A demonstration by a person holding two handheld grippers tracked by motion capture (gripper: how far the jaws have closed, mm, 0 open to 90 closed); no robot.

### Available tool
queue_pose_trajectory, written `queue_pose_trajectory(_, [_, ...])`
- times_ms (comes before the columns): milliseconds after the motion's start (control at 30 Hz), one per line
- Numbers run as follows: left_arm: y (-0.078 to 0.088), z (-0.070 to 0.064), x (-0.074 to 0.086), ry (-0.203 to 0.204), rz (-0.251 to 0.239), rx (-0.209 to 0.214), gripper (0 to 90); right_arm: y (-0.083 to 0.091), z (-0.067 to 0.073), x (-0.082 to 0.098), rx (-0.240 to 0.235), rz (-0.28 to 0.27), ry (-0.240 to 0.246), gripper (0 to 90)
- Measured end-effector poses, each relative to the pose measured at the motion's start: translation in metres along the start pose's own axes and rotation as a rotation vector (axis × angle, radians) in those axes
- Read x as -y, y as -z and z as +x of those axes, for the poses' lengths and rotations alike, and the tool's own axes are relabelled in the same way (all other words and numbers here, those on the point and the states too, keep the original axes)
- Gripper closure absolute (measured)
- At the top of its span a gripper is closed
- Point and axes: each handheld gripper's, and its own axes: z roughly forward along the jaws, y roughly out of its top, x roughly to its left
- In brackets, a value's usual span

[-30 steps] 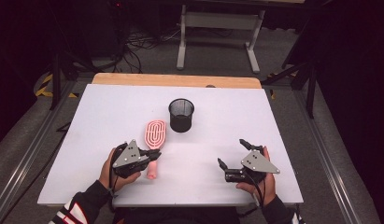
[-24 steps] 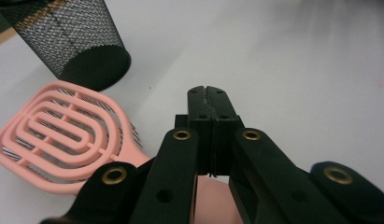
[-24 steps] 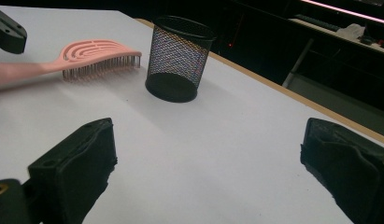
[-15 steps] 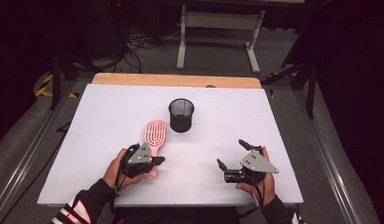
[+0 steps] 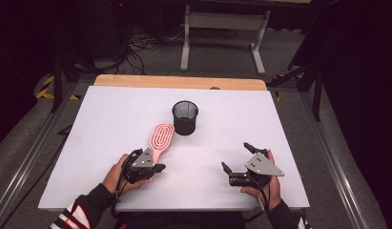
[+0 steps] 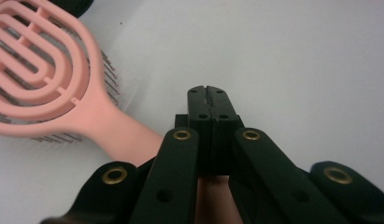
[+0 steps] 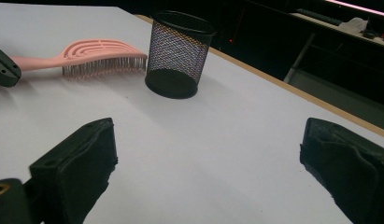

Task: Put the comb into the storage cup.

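Left gripper beside hairbrush, lower left of table.
Jaws fully closed, empty; brush handle passes under them, leftward. Right gripper wide open, empty.

Left hand-held gripper jaws pressed together, right hand-held gripper jaws spread

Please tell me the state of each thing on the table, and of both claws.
Brush: lying flat, bristles down, handle under the left claw, not between its jaws.
Cup: upright, looks empty, apart from the brush.
Left claw: shut, jaws pressed together with nothing between them.
Right claw: open wide, holding nothing, low over the table.
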Motion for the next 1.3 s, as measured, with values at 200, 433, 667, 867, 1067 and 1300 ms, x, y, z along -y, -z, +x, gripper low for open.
queue_pose_trajectory(200, [0.012,0.002,-0.003,0.055,-0.038,-0.049,86.7,0.001,-0.002,0.000,0.002,-0.007,0.000,4.5])
queue_pose_trajectory(433, [0.031,0.009,-0.004,0.172,-0.041,-0.138,68.4,0.003,-0.004,-0.001,0.021,-0.008,0.005,4.6])
queue_pose_trajectory(667, [0.035,0.018,-0.003,0.332,0.010,-0.196,43.5,0.000,-0.008,-0.003,0.066,0.007,-0.009,4.9])
queue_pose_trajectory(867, [0.022,0.022,-0.004,0.502,0.132,-0.216,20.7,-0.001,-0.010,-0.004,0.091,0.022,-0.043,5.3])
queue_pose_trajectory(1067, [0.012,0.026,-0.017,0.551,0.182,-0.201,15.4,-0.005,-0.009,-0.002,0.082,0.044,-0.048,5.4])
queue_pose_trajectory(1300, [-0.011,0.044,-0.029,0.608,0.282,-0.190,25.9,-0.008,-0.007,-0.002,0.086,0.058,-0.037,5.6])
